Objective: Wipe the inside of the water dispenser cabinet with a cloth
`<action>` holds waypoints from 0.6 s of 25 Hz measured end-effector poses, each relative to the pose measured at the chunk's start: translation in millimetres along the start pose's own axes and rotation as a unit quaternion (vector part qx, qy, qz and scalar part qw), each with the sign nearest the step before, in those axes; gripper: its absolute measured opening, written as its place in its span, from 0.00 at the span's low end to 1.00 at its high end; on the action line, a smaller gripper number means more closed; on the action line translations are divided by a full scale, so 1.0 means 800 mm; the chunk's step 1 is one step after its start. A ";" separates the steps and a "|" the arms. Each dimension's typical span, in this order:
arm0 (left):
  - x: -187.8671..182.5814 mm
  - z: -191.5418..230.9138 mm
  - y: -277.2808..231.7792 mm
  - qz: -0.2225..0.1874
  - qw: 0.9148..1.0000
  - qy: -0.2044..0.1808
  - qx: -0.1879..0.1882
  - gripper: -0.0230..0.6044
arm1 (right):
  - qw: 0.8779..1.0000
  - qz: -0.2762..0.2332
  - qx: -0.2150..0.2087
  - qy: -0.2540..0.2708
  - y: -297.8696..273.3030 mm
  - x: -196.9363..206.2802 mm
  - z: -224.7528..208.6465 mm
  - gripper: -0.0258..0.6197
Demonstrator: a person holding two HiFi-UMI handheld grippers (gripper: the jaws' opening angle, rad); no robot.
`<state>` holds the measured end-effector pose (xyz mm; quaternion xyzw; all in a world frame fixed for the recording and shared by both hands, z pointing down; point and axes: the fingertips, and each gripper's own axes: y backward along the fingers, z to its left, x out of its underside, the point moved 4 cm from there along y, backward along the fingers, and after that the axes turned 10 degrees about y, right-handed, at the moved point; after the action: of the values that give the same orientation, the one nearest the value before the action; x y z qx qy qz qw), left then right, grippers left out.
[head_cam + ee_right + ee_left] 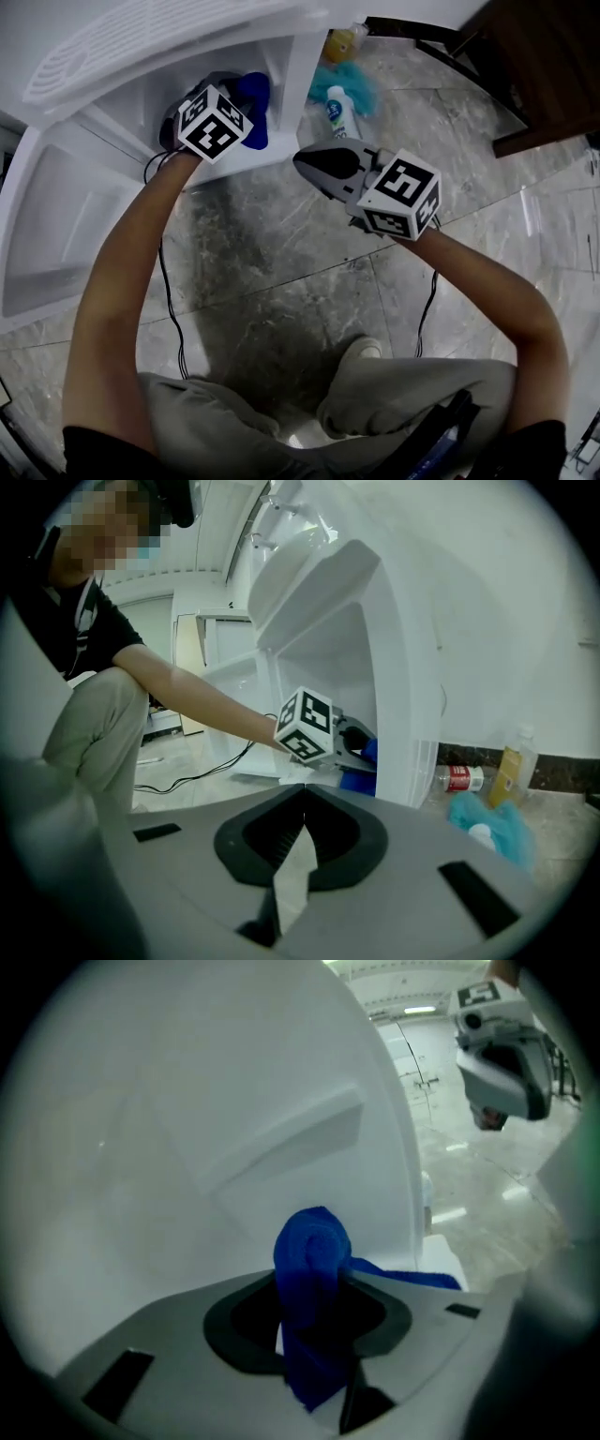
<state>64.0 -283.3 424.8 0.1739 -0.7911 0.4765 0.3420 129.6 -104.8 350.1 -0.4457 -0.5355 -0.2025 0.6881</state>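
1. Grey trousers (234, 422) of the crouching person fill the near edge of the head view. Farther off, the left gripper (246, 114) reaches into the white plastic water dispenser cabinet (298, 66). It pinches a rolled blue cloth (255, 103), probably so that the bunched end can rub the walls. The right gripper (302, 159) hangs outside over the grey marbled floor (281, 281), apparently held clear of the opening. An open white door (56, 216) bounds the left side.
2. Left gripper view: the jaws clamp the cloth's roll, which juts past their tips near the white inner wall. Contact cannot be judged. Open floor lies to the right.
3. Right gripper view: its jaws are pressed together, with nothing held. The cabinet's side wall stands just left of the plastic bottles (459, 778) on the floor, and the near floor is free.
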 end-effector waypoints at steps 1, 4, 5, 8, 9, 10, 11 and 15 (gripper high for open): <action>0.001 0.002 -0.012 0.009 1.000 -0.024 -0.008 0.26 | 1.000 0.003 -0.001 -0.001 0.002 0.005 0.001 0.04; 0.001 0.017 -0.036 0.015 0.995 -0.084 -0.055 0.26 | 1.000 0.021 -0.007 -0.002 0.006 0.016 0.003 0.04; 0.001 0.023 -0.042 0.018 0.993 -0.097 -0.069 0.26 | 1.000 0.023 -0.009 -0.001 0.007 0.017 0.006 0.04; 0.001 0.038 -0.054 0.028 0.991 -0.105 -0.073 0.25 | 1.000 0.022 -0.014 0.004 0.011 0.013 0.018 0.04; 0.001 0.039 -0.055 0.030 0.992 -0.103 -0.068 0.24 | 1.000 0.024 -0.018 0.008 0.012 0.012 0.022 0.04; 0.000 0.038 -0.054 0.031 0.992 -0.102 -0.069 0.24 | 0.999 0.026 -0.022 0.011 0.013 0.012 0.026 0.04; 0.000 0.038 -0.052 0.028 0.992 -0.101 -0.075 0.24 | 0.999 0.029 -0.025 0.014 0.013 0.012 0.027 0.04; -0.003 0.009 -0.036 0.000 0.983 -0.175 -0.062 0.24 | 0.999 0.034 -0.028 0.019 0.004 0.012 0.034 0.04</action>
<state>80.2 -304.1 439.5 0.2333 -0.8666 0.3890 0.2079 119.9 -78.7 358.3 -0.4785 -0.5013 -0.2023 0.6919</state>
